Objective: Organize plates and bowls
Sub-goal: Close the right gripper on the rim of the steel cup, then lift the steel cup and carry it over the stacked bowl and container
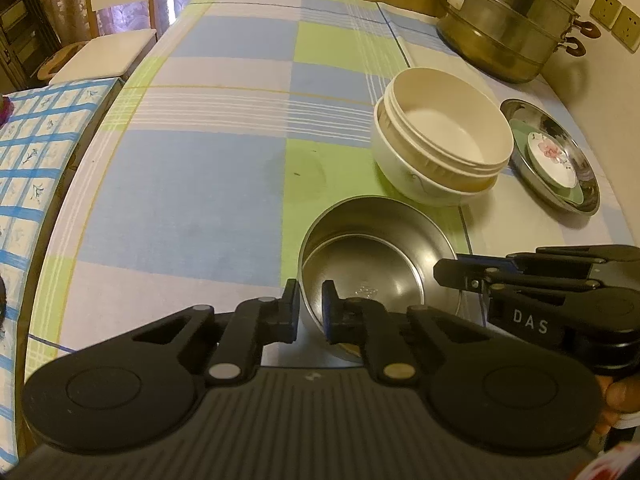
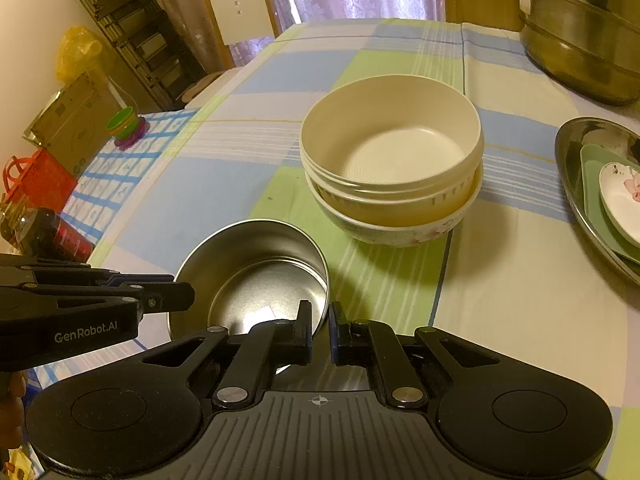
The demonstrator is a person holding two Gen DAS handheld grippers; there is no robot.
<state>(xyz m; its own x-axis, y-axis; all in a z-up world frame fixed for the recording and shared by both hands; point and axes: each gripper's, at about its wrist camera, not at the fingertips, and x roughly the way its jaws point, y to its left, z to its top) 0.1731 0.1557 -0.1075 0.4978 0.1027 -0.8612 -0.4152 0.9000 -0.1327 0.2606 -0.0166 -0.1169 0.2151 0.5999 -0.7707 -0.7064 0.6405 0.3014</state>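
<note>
A steel bowl [image 1: 376, 264] [image 2: 256, 276] is held just above the checked tablecloth [image 1: 200, 184] [image 2: 520, 300]. My left gripper [image 1: 311, 312] is shut on its left rim, one finger inside and one outside. My right gripper [image 2: 320, 330] is shut on its right rim the same way; it shows in the left wrist view [image 1: 452, 276]. The left gripper shows in the right wrist view [image 2: 176, 300]. Beyond stands a cream bowl [image 1: 448, 128] [image 2: 392, 140] nested in a floral white bowl [image 1: 424, 188] [image 2: 384, 232]. To the right a steel plate [image 1: 588, 200] [image 2: 568, 176] holds a green plate [image 1: 520, 136] [image 2: 592, 168] and a small flowered dish [image 1: 552, 156] [image 2: 620, 196].
A large steel steamer pot [image 1: 512, 20] [image 2: 580, 32] stands at the far right. A chair [image 1: 108, 40] [image 2: 240, 8] is beyond the table's far left. A side surface on the left holds a dark bottle [image 2: 52, 236], a red bag [image 2: 36, 180] and a cardboard box [image 2: 72, 120].
</note>
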